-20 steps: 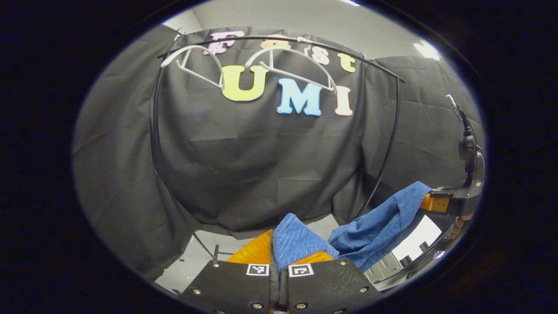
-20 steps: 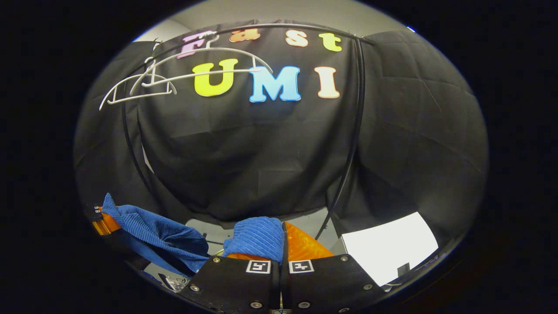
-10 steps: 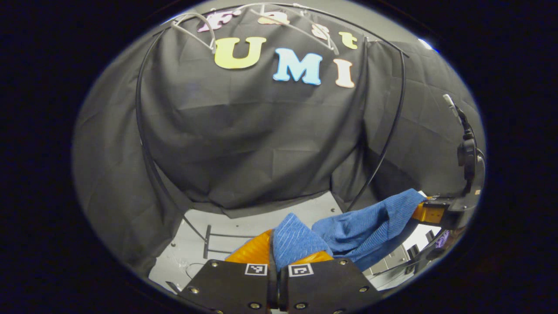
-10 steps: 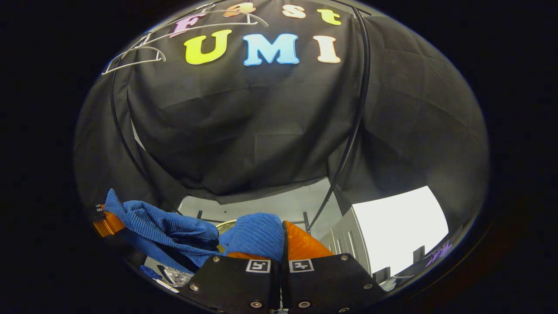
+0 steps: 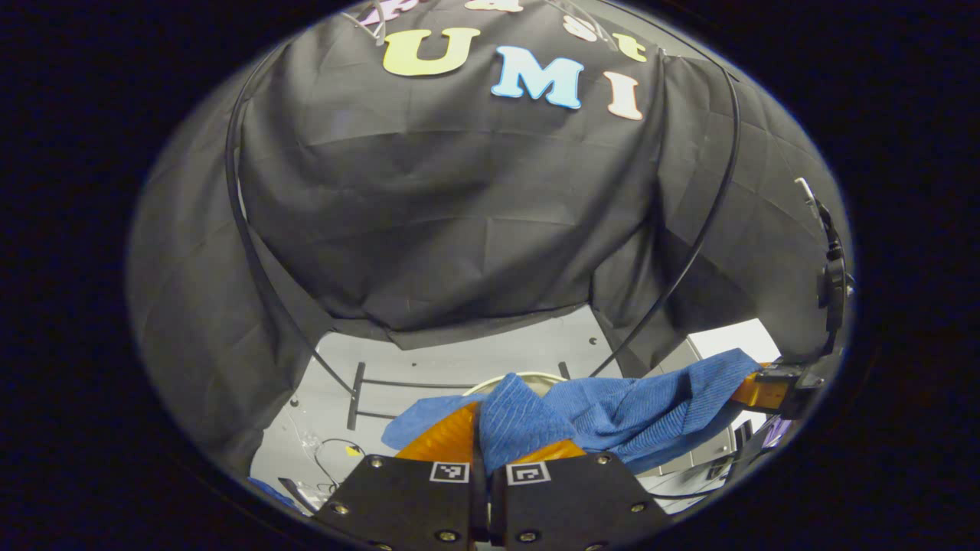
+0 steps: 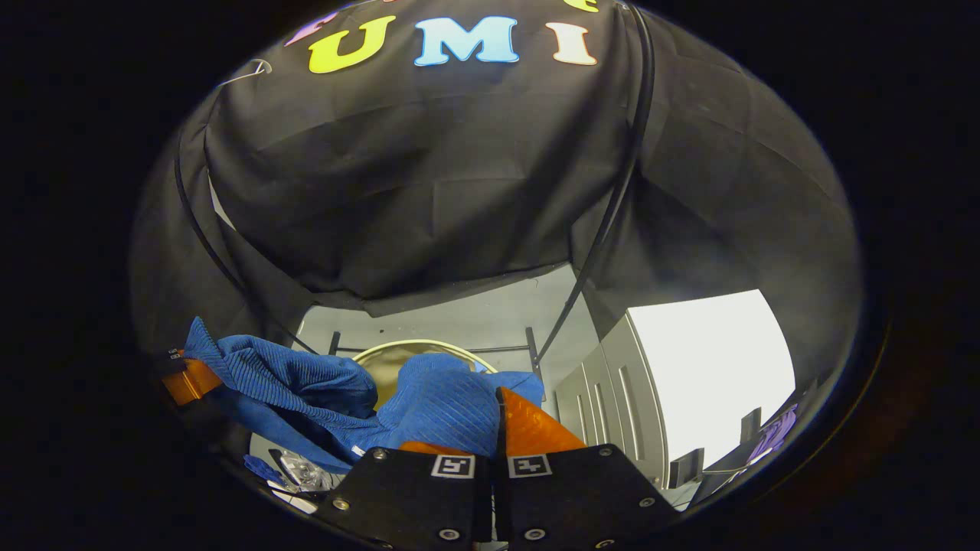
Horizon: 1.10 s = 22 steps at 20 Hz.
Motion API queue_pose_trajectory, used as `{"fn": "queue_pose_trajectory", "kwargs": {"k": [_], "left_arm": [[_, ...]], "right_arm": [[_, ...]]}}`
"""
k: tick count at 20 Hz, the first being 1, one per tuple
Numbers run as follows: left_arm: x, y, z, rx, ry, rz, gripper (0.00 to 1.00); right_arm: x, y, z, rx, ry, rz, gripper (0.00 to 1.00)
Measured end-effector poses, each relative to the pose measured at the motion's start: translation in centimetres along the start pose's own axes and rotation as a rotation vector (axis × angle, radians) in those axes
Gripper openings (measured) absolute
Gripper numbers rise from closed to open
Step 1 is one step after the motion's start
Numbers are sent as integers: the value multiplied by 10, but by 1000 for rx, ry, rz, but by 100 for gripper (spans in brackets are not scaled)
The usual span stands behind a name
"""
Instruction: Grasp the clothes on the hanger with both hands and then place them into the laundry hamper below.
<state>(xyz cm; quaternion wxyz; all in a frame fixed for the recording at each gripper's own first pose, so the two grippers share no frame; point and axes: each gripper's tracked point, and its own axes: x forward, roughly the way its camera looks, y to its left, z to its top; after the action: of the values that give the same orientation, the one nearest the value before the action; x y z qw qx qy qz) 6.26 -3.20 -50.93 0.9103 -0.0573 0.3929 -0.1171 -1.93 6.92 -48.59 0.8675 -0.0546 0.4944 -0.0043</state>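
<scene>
1. In my left gripper view, far left, the black cloth wall (image 5: 191,321) hangs down to a grey floor (image 5: 459,360), and a thin black rack pole (image 5: 253,252) curves down across it.
2. Low on the floor sits the rack's dark foot bar (image 5: 356,394), with a tangle of wire (image 5: 325,448) just beside it.
3. My left gripper (image 5: 481,440) is clenched on a fold of the blue garment (image 5: 612,413): both fingers press the cloth, which bulges up between them.
4. Just behind that fold a pale curved rim of the laundry hamper (image 5: 528,375) peeks over the cloth; the garment is above it, not inside.
5. The garment stretches rightward to my right gripper (image 5: 754,392) at the far right edge, where its other end is pinched. A white cabinet (image 5: 727,340) stands behind it.
6. In my right gripper view, far left, my left gripper (image 6: 184,379) holds the garment's (image 6: 306,383) far corner.
7. The cloth sags from there toward the middle, draped across the front of the hamper's (image 6: 398,348) open round mouth, whose tan inside shows behind it.
8. My right gripper (image 6: 498,428) is clamped on the garment's near end; a bunch of blue cloth lies over one finger and is gripped between the two.
9. To the right stands the white cabinet (image 6: 704,367), with a black rack pole (image 6: 605,222) slanting down just left of it.
</scene>
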Motion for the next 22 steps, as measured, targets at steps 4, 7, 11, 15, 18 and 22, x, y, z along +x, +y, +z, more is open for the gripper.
{"fn": "queue_pose_trajectory", "kwargs": {"k": [4, 7, 11, 15, 18, 22], "left_arm": [[15, 4, -20, -17, 37, 5, 1], [23, 3, -31, -33, 65, -14, 1], [31, 3, -39, -24, 92, -21, 3], [36, 0, -48, 13, 117, -34, 3], [37, -7, -56, 14, 144, -52, 8], [32, -9, -76, 20, 193, -58, 28]], "right_arm": [[9, -1, -9, 6, 43, -8, 2], [13, 5, -18, 4, 70, 9, 3], [16, 12, -26, -7, 93, 18, 4], [17, 19, -33, 3, 123, 37, 6], [13, 21, -37, 2, 140, 47, 12], [4, 23, -42, 11, 154, 86, 25]]}}
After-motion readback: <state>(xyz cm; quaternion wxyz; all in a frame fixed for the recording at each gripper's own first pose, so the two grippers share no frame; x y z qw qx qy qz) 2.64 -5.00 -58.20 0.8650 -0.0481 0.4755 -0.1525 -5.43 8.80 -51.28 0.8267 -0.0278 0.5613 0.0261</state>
